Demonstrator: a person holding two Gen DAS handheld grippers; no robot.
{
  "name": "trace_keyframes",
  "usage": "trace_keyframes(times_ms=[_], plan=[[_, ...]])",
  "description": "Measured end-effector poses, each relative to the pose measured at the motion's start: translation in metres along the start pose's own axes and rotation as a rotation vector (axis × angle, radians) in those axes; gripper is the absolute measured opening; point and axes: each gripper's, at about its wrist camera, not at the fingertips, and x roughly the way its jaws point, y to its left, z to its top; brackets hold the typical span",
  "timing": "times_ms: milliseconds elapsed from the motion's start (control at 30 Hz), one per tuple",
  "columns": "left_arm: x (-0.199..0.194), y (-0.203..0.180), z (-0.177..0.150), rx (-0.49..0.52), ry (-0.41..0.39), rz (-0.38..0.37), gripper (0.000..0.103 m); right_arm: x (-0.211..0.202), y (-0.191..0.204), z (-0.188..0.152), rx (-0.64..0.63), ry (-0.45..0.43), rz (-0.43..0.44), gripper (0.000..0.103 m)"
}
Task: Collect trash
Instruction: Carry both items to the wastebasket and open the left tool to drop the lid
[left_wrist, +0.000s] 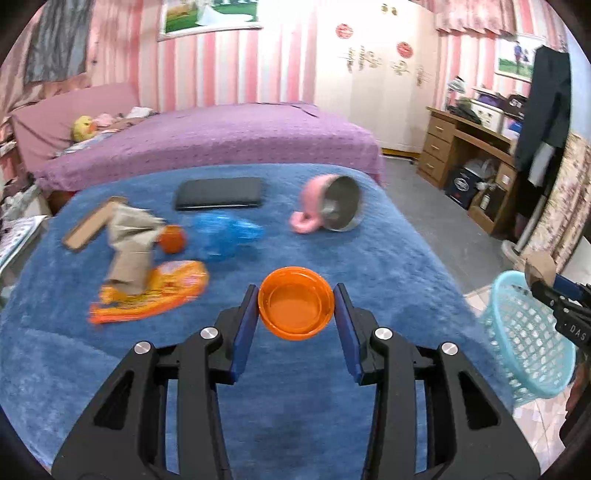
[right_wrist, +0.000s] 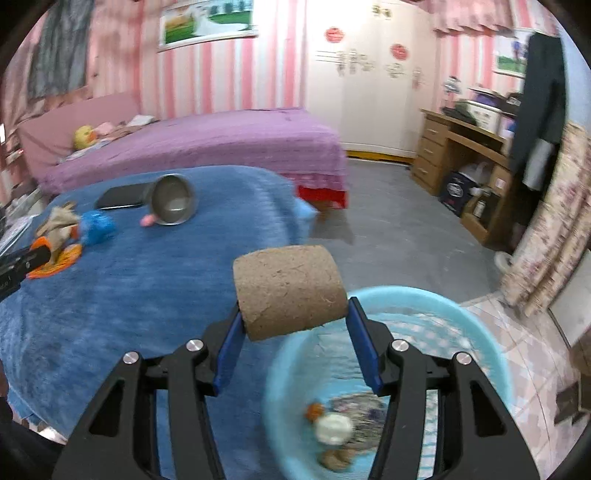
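My left gripper (left_wrist: 296, 295) is shut on an orange plastic lid (left_wrist: 295, 302), held above the blue blanket (left_wrist: 295, 398). My right gripper (right_wrist: 293, 304) is shut on a brown cardboard tube (right_wrist: 290, 291), hanging at the rim of the light-blue basket (right_wrist: 484, 321), which holds several scraps. That basket (left_wrist: 524, 343) stands off the blanket's right edge, with the right gripper (left_wrist: 543, 286) over it. On the blanket lie crumpled brown paper (left_wrist: 131, 240), an orange wrapper (left_wrist: 155, 295), a small orange cap (left_wrist: 171, 238) and a blue plastic bag (left_wrist: 225, 234).
A pink mug (left_wrist: 328, 208) lies on its side near a black tablet (left_wrist: 219, 194). A cardboard strip (left_wrist: 90, 225) rests at the blanket's left. Behind is a purple bed (left_wrist: 221, 140); a wooden desk (left_wrist: 465, 147) stands at the right beyond grey floor (right_wrist: 388, 221).
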Motion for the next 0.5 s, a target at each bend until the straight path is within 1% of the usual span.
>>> trace_keyframes(times_ms=[200,333,500], plan=[[0.018,-0.068,-0.005,0.05,0.024,-0.083,0.04,-0.001,-0.061,-0.015,0.047,0.014,-0.093,0.054],[0.025,-0.117,-0.008,0.083,0.039,-0.139,0.04,0.001,-0.089,-0.024,0.074,0.03,-0.129,0.054],[0.024,-0.174,-0.015,0.144,0.049,-0.206,0.04,-0.003,-0.117,-0.034,0.09,0.03,-0.172,0.054]])
